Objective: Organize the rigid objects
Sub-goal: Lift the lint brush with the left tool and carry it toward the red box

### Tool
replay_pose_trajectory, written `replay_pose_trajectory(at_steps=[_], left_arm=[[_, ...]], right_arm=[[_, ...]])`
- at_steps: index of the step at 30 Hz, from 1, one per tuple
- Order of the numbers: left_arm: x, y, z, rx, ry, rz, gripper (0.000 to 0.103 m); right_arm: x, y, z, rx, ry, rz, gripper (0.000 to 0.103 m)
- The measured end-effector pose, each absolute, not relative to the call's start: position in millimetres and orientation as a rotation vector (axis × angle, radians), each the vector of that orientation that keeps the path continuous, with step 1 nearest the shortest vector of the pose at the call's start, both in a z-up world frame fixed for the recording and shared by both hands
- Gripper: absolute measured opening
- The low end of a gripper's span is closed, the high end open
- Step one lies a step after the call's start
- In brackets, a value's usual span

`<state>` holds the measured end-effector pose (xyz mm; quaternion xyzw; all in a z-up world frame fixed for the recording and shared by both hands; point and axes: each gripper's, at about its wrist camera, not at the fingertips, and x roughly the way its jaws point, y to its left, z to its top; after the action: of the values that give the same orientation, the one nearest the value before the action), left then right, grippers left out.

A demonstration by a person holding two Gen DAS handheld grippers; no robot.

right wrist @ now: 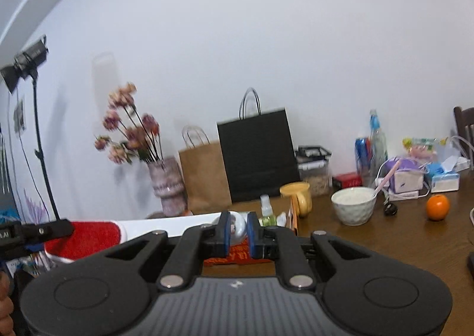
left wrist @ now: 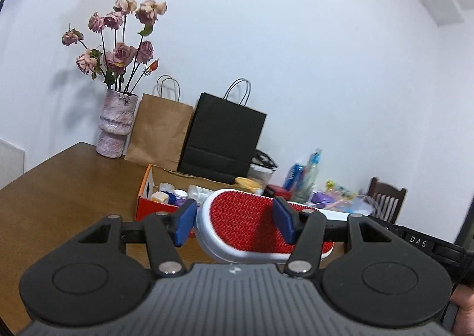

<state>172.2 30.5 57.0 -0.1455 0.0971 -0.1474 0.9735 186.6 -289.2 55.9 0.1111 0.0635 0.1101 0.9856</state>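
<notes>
Both grippers carry 1 object together above a brown wooden table (left wrist: 68, 176): a lint brush (left wrist: 246, 217) with a red bristle pad on a white body. The orange box (left wrist: 145, 196), an open shoebox already holding small jars and bottles, is the landmark here.

The left gripper (left wrist: 232, 222) is clamped on the brush's wide red head, with 1 blue pad on each long edge. In this view the head hangs in front of the orange box and level with its rim, not yet inside it.

The right gripper (right wrist: 238, 230) is closed tight on the rounded white end of the brush's handle (right wrist: 240, 228). From this side the white handle runs left toward the red head, crossing in front of the orange box.

Behind the orange box stand a black paper bag (left wrist: 222, 137), a brown paper bag (left wrist: 160, 128) and a vase of dried roses (left wrist: 114, 125). To the right of the box sit a yellow mug (right wrist: 297, 195), a white bowl (right wrist: 354, 205) and an orange fruit (right wrist: 438, 207).

The step in hand appears to be the carry of the brush toward the box. The next move likely calls for both hands to travel in step, keeping the brush level, then lower it onto a free spot among the jars before either grip lets go.
</notes>
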Motion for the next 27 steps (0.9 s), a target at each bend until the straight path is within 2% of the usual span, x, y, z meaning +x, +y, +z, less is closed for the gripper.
replay_pose_trajectory(at_steps=[7,12,19,27], left_arm=[[106.4,36.6,65.0,-0.291,0.128,-0.311,0.057],[94.9,36.1,66.6,-0.290,0.106,-0.309,0.057],[127.0,33.1,59.2,-0.308,0.137,-0.318,0.057],[201.2,22.4,55.5,-0.322,0.171,-0.299,0.057]], right_arm=[[122.9,-283.3,66.0,0.207,0.067,0.208,0.012],[114.6,-283.1,68.4,0.203,0.050,0.212,0.012],[143.6,-287.4,58.4,0.204,0.055,0.185,0.012],[232.7,-298.4,56.1,0.212,0.090,0.199,0.012]])
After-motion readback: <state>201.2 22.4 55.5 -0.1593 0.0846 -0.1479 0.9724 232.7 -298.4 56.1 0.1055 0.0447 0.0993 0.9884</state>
